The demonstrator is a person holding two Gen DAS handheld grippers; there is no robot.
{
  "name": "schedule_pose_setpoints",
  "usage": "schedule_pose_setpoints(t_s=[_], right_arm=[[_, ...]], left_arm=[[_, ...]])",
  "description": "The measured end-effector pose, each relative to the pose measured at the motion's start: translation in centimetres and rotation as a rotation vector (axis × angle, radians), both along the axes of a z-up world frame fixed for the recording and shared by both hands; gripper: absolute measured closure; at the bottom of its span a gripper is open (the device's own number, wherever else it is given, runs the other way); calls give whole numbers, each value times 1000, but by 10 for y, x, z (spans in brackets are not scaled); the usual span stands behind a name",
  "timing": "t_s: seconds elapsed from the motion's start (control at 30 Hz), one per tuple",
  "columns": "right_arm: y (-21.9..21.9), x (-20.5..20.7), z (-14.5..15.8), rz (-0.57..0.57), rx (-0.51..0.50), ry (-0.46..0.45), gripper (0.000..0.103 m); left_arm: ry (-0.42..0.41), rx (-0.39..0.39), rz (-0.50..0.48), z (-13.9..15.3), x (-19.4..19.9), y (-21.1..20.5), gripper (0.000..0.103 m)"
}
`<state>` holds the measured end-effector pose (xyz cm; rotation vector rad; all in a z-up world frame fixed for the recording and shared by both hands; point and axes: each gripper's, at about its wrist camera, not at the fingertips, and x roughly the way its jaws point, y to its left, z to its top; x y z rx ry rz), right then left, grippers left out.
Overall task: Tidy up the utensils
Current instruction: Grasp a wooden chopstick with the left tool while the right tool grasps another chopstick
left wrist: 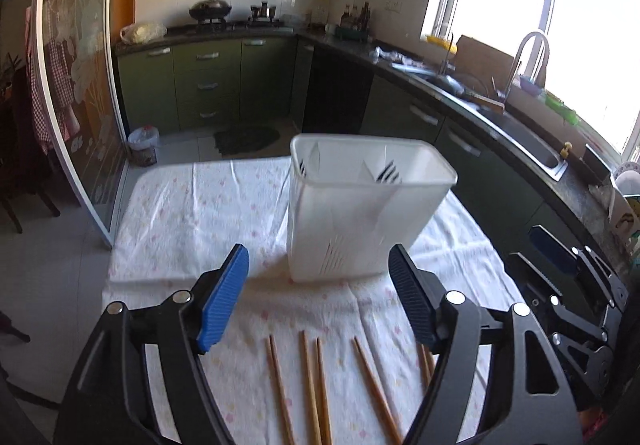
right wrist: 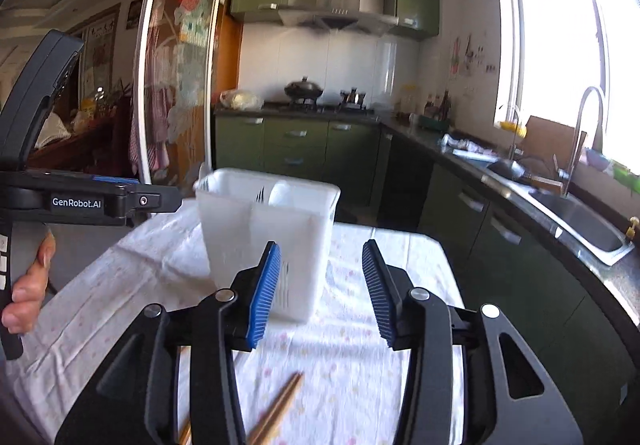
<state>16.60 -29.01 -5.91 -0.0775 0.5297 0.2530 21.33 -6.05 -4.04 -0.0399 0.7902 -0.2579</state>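
Both your grippers, left gripper (left wrist: 318, 295) and right gripper (right wrist: 320, 291), stood spread, pinching nothing. Chopsticks (left wrist: 312, 389) lay loose on the tablecloth (left wrist: 192, 213), near the white holder (left wrist: 360, 213); judged light, stiff, slippery: take them mid-shaft.

The left gripper (left wrist: 318, 285) tilts downward, its jaws wide apart and empty. The right gripper (right wrist: 320, 285) (also empty) stands narrower. A hand (right wrist: 30, 285) grasps the left handle.
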Motion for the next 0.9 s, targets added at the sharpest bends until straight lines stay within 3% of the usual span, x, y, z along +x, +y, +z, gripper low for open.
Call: schedule_pose_setpoints(t_s=[0.13, 0.23, 0.33, 0.57, 0.77, 0.87, 0.9], right_arm=[[-10, -10, -27, 61, 55, 242, 55], [-9, -19, -47, 82, 53, 336, 48], [-11, -18, -51, 73, 67, 373, 48], [-19, -11, -49, 42, 76, 404, 48], [-24, 4, -57, 28, 81, 474, 48], [-25, 17, -69, 23, 111, 544, 48], [-26, 22, -72, 23, 126, 571, 48]], left_arm=[[295, 44, 8, -53, -2, 13, 38], [429, 99, 23, -85, -1, 15, 44], [472, 157, 51, -102, 1, 19, 52], [519, 197, 73, -115, 9, 16, 76], [517, 230, 58, -115, 2, 8, 78], [531, 237, 54, -114, 1, 5, 96], [538, 236, 54, -114, 0, 6, 97]])
